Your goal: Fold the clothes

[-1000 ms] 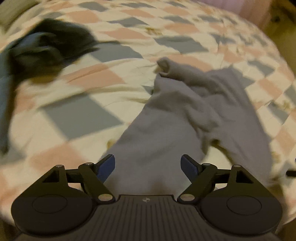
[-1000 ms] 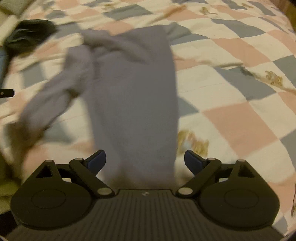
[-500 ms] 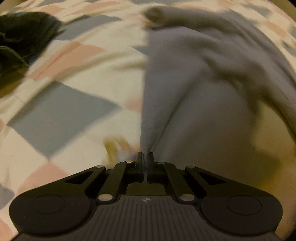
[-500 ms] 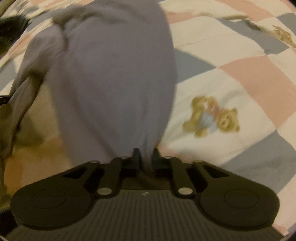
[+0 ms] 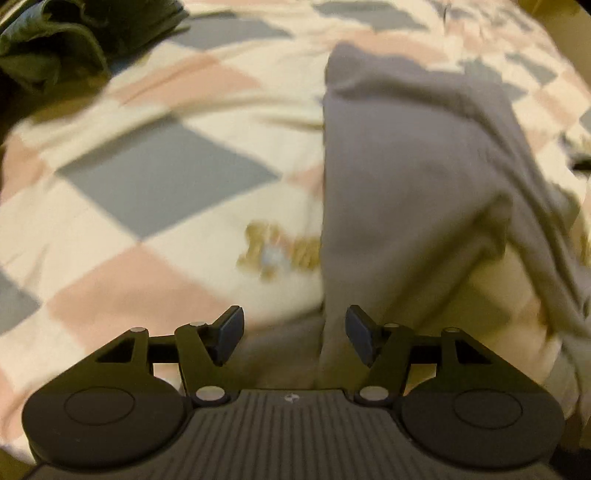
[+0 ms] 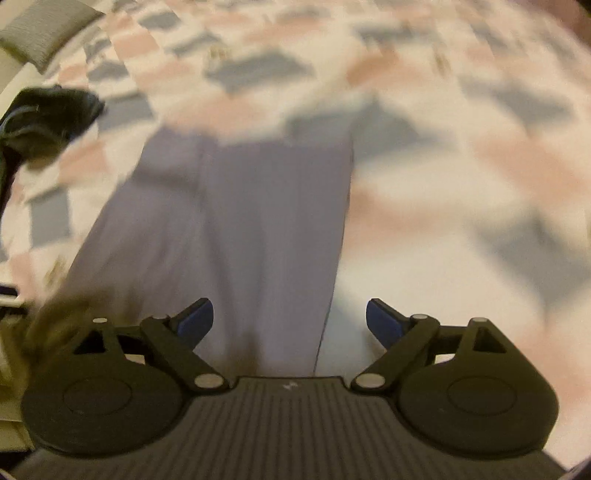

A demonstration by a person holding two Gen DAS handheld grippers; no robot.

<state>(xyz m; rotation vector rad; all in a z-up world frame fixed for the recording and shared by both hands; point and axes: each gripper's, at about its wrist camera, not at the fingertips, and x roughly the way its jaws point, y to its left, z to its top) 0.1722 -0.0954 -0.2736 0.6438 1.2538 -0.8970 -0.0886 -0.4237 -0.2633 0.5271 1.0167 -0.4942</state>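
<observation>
A grey garment (image 5: 402, 177) lies on the checked bedspread (image 5: 159, 173), stretched away from both grippers. In the left wrist view its left edge runs down between the jaws of my left gripper (image 5: 294, 334), which are opening; the pads stand apart from the cloth. In the right wrist view the same grey garment (image 6: 236, 229) lies flat as a long strip. Its right edge passes between the jaws of my right gripper (image 6: 290, 321), which are opening wide and press on nothing.
A dark green garment (image 5: 62, 40) is heaped at the upper left of the left wrist view. A dark bundle (image 6: 48, 114) shows at the left of the right wrist view, with a grey cushion (image 6: 44, 29) beyond it. A teddy-bear print (image 5: 277, 251) marks the bedspread.
Both grippers were shut on the grey garment's edge half a second ago and have let go. The garment now lies flatter and straighter, and both grippers have drawn back from it.
</observation>
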